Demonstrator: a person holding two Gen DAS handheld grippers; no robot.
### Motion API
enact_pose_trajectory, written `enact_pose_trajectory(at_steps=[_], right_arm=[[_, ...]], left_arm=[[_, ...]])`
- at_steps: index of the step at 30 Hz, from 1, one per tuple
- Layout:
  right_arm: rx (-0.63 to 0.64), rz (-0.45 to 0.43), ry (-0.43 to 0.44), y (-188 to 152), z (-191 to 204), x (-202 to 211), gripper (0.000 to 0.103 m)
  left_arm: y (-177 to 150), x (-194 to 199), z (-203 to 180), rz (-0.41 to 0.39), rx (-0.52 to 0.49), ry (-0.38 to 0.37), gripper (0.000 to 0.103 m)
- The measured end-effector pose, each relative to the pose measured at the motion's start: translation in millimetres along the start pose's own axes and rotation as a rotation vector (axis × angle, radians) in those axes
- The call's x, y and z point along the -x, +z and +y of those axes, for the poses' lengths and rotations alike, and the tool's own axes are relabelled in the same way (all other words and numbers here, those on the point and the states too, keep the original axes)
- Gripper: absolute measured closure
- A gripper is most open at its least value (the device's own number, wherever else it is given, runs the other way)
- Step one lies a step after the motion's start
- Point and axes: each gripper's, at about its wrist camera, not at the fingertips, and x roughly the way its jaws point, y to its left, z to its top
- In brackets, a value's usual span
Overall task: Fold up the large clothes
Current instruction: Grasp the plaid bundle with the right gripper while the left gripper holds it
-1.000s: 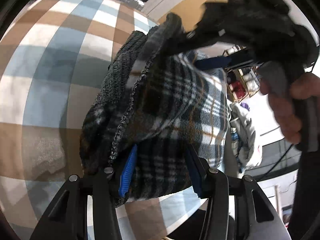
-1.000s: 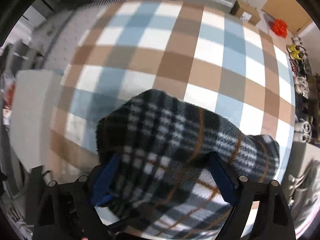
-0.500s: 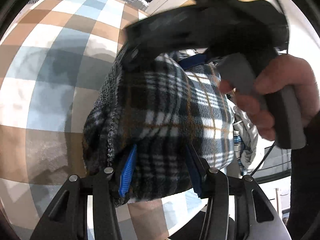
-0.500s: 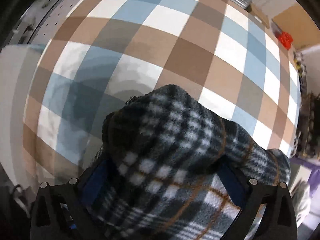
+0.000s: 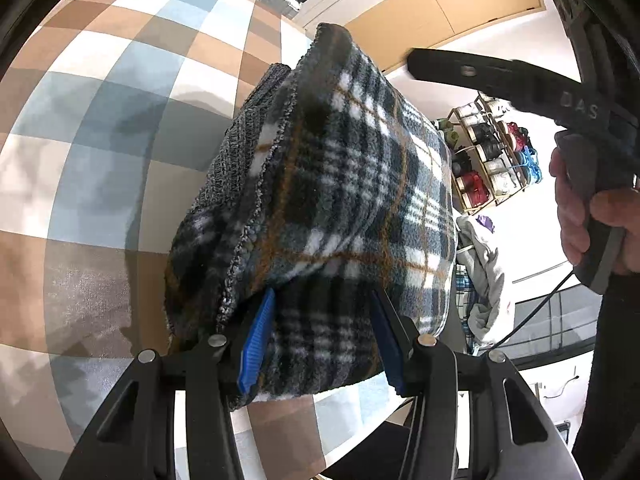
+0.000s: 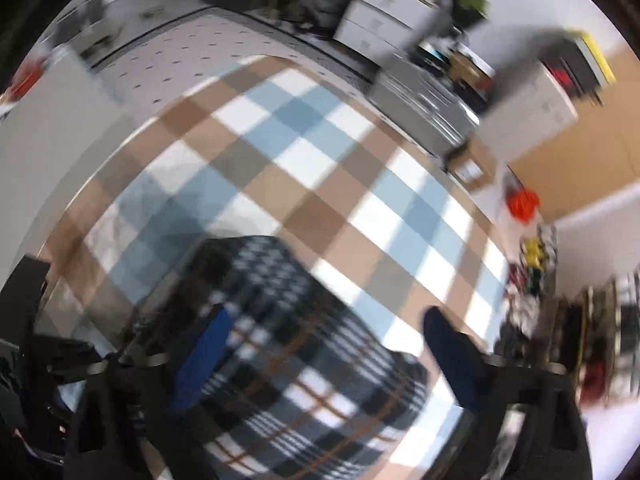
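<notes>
Plaid fleece garment [image 5: 352,208]: bunched, clamped in my left gripper [image 5: 320,340] above the checked rug [image 5: 100,128]. Right gripper [image 6: 324,344]: blurred, jaws closing, apparently not pressing the fleece between them. Shoe rack [image 5: 492,152] beyond the rug's edge.

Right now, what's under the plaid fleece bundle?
Under the plaid fleece bundle, held in the left gripper, lies the brown, blue and white checked rug. A dark knit layer shows at its left edge. The rug directly below and the bundle's inside are hidden.
</notes>
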Motion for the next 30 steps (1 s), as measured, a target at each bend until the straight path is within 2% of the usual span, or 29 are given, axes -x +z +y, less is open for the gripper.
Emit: enact_pose_trajectory(at_steps=[3, 5, 8, 11, 14, 20, 24, 28, 29, 30], right_arm=[[0.02, 0.047, 0.058, 7, 16, -21, 0.034], [0.04, 0.1, 0.079, 10, 21, -39, 0.045], [0.046, 0.127, 0.08, 9, 29, -59, 0.045], [-0.02, 0.157, 0.137, 13, 25, -74, 0.045], [-0.042, 0.191, 0.169, 17, 25, -86, 0.045], [-0.066, 0.171, 0.146, 23, 40, -103, 0.043], [-0.104, 0.132, 0.132, 20, 35, -88, 0.037], [-0.166, 0.069, 0.259, 6, 3, -45, 0.037], [-0.178, 0.054, 0.273, 1, -4, -35, 0.034], [-0.187, 0.036, 0.285, -8, -13, -23, 0.027]], left_arm=[[1, -1, 2, 0.001, -0.003, -0.011, 0.06], [2, -2, 2, 0.003, 0.004, -0.02, 0.06], [3, -1, 2, 0.003, 0.0, -0.007, 0.06], [4, -5, -1, 0.001, -0.013, 0.013, 0.06], [5, -7, 0, 0.004, 0.0, 0.002, 0.06], [6, -6, 3, -0.008, 0.019, 0.008, 0.06], [3, -7, 1, 0.003, 0.021, -0.006, 0.06], [4, -5, 5, 0.004, 0.026, -0.015, 0.06], [5, -4, 7, 0.003, 0.026, -0.015, 0.06], [5, -4, 8, 0.002, 0.028, -0.015, 0.06]])
